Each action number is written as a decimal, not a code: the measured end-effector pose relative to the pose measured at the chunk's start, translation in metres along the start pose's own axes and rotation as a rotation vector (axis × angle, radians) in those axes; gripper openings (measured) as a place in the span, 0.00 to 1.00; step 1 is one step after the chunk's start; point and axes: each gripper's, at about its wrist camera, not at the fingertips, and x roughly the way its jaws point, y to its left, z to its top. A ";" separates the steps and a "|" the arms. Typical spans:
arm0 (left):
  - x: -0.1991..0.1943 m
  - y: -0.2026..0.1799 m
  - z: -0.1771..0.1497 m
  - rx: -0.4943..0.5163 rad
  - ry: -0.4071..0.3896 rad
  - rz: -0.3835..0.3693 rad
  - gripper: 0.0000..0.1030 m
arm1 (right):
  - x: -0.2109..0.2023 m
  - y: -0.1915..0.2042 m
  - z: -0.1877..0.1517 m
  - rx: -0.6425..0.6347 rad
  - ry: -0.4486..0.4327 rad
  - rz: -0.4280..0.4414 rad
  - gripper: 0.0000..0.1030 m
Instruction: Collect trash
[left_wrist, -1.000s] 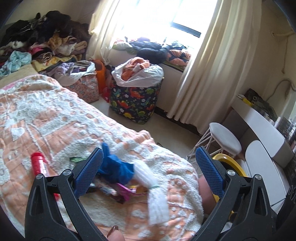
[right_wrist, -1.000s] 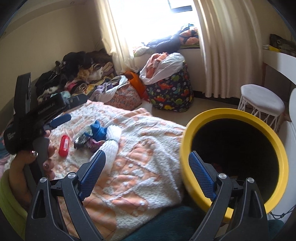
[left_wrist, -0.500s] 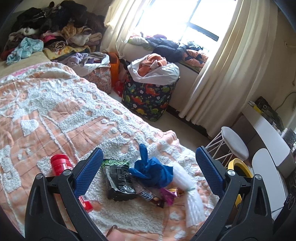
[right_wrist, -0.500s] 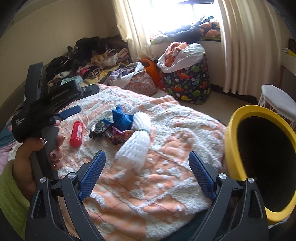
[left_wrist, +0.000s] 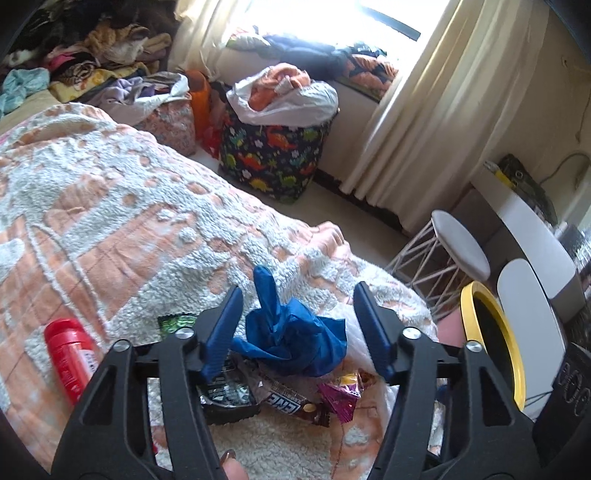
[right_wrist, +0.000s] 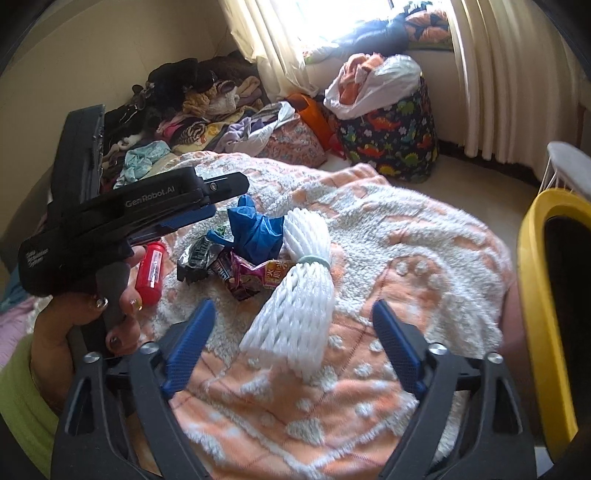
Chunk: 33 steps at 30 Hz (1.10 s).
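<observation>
A crumpled blue glove (left_wrist: 291, 341) is framed between the jaws of the left gripper (left_wrist: 297, 328), which have just been closing yet are not pressed on it; nothing is pinched. The glove lies on the peach-and-white blanket (left_wrist: 122, 221) on top of a small heap of trash: a dark foil wrapper (left_wrist: 225, 397), a chocolate bar wrapper (left_wrist: 291, 400) and a purple snack packet (left_wrist: 341, 398), with a red tube (left_wrist: 70, 356) just beside to the left. The grab would be best made on the bunched middle of the glove, not on its upright finger, so that the thin rubber is not stretched or dropped. The right gripper (right_wrist: 291, 347) is held spread, its jaws having narrowed a little, around the near end of a white foam net sleeve (right_wrist: 299, 295) without touching it. The yellow-rimmed bin (right_wrist: 539, 314) waits at the right, beside the bed edge. The wrappers under the glove could be dragged along or scattered, and the plush blanket may be snagged if the jaws are sunk too deep.
</observation>
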 end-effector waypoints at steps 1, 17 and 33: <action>0.003 0.000 0.000 0.002 0.011 0.003 0.51 | 0.006 -0.002 0.000 0.008 0.017 -0.005 0.74; 0.024 -0.017 -0.018 0.055 0.089 0.045 0.17 | 0.000 -0.029 -0.021 0.088 0.055 0.009 0.18; -0.021 -0.037 -0.019 0.043 -0.016 0.005 0.05 | -0.031 -0.034 -0.024 0.077 0.010 0.005 0.17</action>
